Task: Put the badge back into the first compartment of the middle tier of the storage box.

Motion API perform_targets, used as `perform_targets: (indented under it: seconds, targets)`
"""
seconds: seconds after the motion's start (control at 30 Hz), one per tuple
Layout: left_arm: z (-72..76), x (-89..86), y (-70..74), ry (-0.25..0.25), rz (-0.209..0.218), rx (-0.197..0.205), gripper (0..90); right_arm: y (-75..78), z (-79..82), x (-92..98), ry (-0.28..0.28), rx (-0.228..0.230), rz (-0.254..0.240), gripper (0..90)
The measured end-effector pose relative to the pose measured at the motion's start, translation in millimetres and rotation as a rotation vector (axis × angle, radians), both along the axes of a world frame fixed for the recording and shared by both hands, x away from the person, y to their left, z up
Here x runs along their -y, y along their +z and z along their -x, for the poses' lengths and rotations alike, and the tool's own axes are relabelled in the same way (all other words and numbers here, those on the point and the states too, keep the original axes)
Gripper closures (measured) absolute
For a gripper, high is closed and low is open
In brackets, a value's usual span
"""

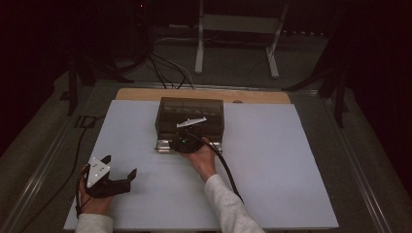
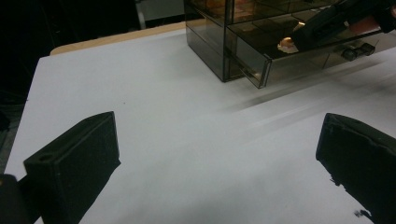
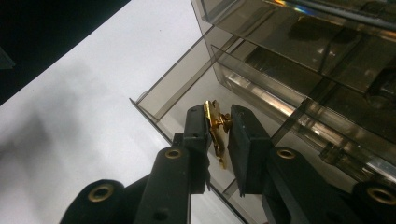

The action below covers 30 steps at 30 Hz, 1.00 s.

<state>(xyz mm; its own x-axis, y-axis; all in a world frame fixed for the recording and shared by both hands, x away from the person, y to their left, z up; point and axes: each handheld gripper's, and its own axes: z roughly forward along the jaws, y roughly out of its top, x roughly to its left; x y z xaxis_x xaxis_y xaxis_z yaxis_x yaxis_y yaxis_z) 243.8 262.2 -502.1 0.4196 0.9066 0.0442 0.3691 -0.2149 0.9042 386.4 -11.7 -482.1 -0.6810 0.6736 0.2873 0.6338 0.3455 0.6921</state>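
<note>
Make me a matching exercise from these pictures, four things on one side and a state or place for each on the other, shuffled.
1. left gripper
2. right gripper
3. gold clip
4. smoky drawer box

A. stands at the table's far middle, bottom drawer pulled out
B. rests on the white table, jaws wide apart
C. reaches over the open drawer
D. sits between two black jaws

Pairs: 1-B, 2-C, 3-D, 4-A

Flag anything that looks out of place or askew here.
Nothing looks spilled or damaged. The smoky drawer box has its bottom drawer pulled out, and the right tool holds a gold clip over it.
</note>
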Motion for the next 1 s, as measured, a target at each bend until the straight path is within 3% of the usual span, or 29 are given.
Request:
perform_targets:
  seconds: [0.53,1.0]
  targets:
    - [0.0,0.2,-0.1,0.0,-0.001,-0.001,0.6,2.0,-1.1,2.9,-0.014,0.011,-0.005,70.4]
    - [-0.1,0.4,-0.1,-0.002,-0.003,0.0,0.6,7.8,2.0,4.8,0.002,0.036,-0.021,55.7]
